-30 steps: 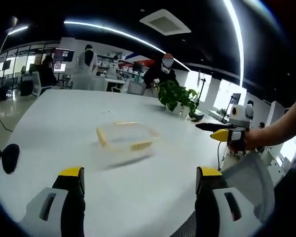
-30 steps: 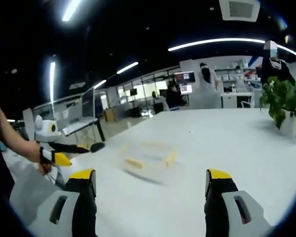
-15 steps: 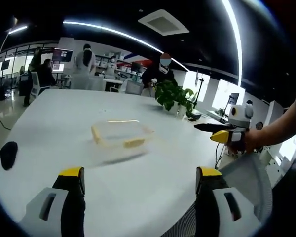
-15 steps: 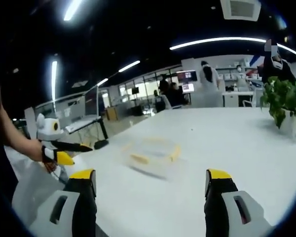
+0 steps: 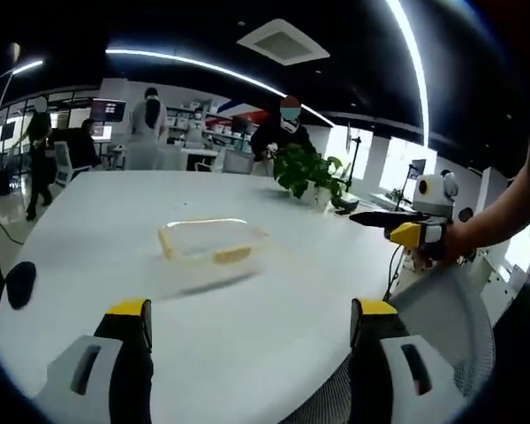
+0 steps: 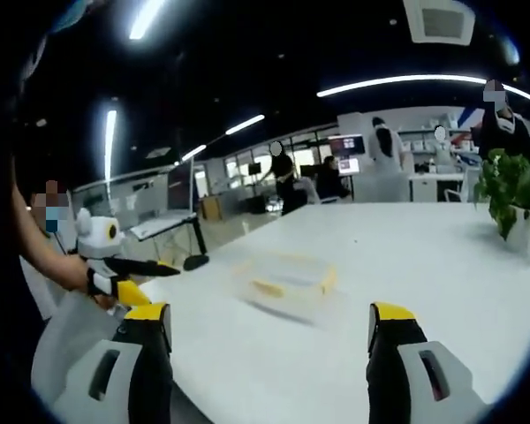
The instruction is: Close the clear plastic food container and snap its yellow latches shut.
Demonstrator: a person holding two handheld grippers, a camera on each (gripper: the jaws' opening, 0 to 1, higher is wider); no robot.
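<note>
Both pairs of fingers are spread wide and grasp nothing: we see the left gripper (image 5: 250,329) and the right gripper (image 6: 271,329) with their yellow-tipped jaws far apart, each aimed at the container (image 5: 210,245) from well back. We judge they are held off and open so that they can come in on it from two sides, one to steady it and one to press the latches (image 5: 230,256).

We see the container on the white table (image 5: 88,230), well apart from both grippers, alone on its stretch of the tabletop. It is a shallow, clear rectangular tub, hard to make out against the white, edged with yellow strips along its sides; in the right gripper view it (image 6: 287,276) is blurred. We cannot tell whether the lid is seated or whether any latch is snapped.

Beyond the container, toward the table's far edge, stands a plant (image 5: 310,172). A black disc (image 5: 18,285) lies near the table's edge, off to the container's side. People stand past the table.
</note>
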